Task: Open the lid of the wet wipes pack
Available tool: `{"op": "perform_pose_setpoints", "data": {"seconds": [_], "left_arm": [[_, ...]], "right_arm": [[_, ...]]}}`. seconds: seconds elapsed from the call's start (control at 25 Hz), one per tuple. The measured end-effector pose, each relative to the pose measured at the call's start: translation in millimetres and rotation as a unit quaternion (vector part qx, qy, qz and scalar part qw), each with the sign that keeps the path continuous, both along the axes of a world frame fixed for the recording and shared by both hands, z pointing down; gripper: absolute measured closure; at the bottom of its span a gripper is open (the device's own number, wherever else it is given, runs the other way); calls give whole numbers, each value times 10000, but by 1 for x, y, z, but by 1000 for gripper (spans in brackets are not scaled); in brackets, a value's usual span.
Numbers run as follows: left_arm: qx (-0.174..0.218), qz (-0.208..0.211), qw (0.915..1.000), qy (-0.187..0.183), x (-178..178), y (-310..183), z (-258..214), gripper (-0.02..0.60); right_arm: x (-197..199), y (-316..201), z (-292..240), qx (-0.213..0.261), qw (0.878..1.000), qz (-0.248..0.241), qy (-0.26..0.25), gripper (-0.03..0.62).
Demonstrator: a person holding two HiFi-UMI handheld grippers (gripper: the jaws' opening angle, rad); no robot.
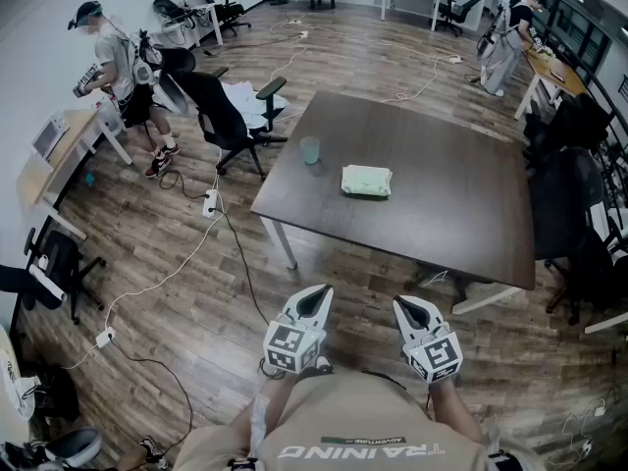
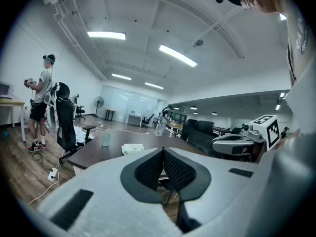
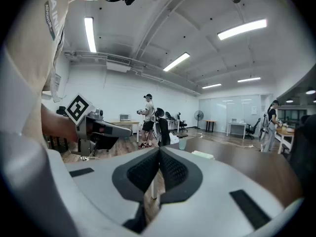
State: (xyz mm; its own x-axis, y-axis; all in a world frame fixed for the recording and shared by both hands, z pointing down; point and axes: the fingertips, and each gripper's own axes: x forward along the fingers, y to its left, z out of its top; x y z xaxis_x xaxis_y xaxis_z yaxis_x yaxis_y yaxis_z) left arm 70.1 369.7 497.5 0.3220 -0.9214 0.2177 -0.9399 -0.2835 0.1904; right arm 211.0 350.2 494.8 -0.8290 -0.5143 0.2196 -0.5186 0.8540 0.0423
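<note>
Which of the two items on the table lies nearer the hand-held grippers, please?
The pale green wet wipes pack; the translucent cup stands farther back.

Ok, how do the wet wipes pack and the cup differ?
The wet wipes pack lies flat, a low, soft rectangle; the cup stands upright and is round. The pack is opaque pale green; the cup looks translucent, bluish-green. In the head view the cup sits closer to the left edge of the table, the pack more toward the middle. Both rest on the dark table, apart from each other.
</note>
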Motion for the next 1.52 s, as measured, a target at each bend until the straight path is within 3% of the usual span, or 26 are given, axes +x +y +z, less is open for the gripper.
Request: {"op": "perform_pose_setpoints", "data": {"seconds": [0.56,0.96,1.24,1.52], "left_arm": [[-79,395,9991,125,-55,-17,25,572],[-213,220,9990,318,-72,-28,38,572],[-462,135,9988,135,-85,-53,41,572],[-400,400,9982,-207,-77,-119,23,572]], "right_arm": [[-44,-22,14,-234,9978,606,-143,580],[-62,-28,30,-433,9982,419,70,580],[-85,-61,41,-631,9978,160,-78,580],[-89,-128,30,-374,9985,235,-322,580]]}}
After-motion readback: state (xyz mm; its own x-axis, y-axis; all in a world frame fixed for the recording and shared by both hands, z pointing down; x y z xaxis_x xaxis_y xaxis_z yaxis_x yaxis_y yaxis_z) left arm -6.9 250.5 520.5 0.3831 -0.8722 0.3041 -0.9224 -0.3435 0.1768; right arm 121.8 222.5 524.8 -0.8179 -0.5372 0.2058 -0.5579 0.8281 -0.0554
